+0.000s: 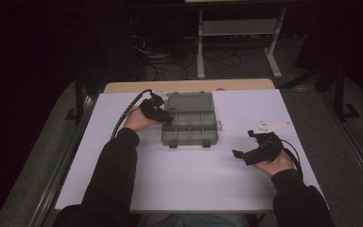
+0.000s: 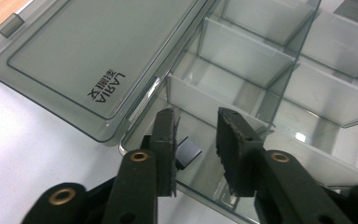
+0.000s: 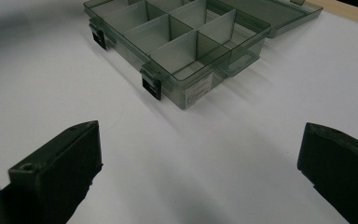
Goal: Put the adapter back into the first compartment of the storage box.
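step: drop-off, small black piece [image 2: 187,152] into corner cell of organizer box [image 2: 242,88]
left gripper [image 2: 196,140]: jaws parted a little, piece lies loose between them, nearer 1 finger
right gripper [image 3: 200,154]: spread wide, idle, box well ahead
next: probably lift left clear

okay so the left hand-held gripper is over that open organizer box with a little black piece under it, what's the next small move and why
Probably lift the left hand-held gripper straight up out of the organizer box. Its jaws stand apart, and the small black piece lies on the floor of the corner compartment, close to one jaw but not pinched. It looks dropped off, so backing out without nudging it seems right. The right hand-held gripper waits open, off to the side.
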`<state>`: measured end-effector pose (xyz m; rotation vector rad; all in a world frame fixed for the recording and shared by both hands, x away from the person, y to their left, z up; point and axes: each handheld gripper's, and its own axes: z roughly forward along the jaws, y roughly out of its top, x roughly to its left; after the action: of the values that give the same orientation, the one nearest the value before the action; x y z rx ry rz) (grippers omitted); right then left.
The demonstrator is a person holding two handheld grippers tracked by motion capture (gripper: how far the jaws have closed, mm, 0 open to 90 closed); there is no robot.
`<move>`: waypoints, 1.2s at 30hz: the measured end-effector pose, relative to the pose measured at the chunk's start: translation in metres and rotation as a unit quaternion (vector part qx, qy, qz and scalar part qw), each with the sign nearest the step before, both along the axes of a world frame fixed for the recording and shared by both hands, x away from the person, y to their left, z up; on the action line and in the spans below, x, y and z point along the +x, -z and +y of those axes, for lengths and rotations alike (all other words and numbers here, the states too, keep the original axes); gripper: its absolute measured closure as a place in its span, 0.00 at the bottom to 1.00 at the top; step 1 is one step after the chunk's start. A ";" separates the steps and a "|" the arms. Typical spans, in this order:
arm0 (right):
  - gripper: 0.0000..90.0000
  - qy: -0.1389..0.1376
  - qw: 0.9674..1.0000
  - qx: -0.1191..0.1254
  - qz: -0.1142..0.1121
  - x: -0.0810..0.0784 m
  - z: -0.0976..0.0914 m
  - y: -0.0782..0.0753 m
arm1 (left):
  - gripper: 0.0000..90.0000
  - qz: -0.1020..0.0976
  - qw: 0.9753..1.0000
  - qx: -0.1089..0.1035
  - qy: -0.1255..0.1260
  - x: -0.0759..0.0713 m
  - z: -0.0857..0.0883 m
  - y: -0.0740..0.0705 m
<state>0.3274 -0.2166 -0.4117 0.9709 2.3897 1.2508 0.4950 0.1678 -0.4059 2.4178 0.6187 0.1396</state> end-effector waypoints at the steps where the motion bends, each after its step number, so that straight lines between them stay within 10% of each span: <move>1: 0.00 0.000 1.000 0.000 0.000 0.000 0.000 0.000 | 0.71 -0.001 1.000 0.000 -0.002 -0.001 0.000 -0.001; 22: 0.00 0.000 1.000 0.000 0.000 -0.001 0.000 0.000 | 0.08 -0.021 0.996 -0.081 -0.041 -0.017 0.024 -0.022; 36: 0.00 0.002 1.000 -0.001 -0.005 -0.001 0.000 -0.001 | 0.00 -0.039 0.992 -0.099 -0.072 -0.031 0.052 -0.034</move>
<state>0.3261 -0.2164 -0.4106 0.9670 2.3803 1.2492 0.4637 0.2196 -0.3720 2.1672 0.7362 0.2210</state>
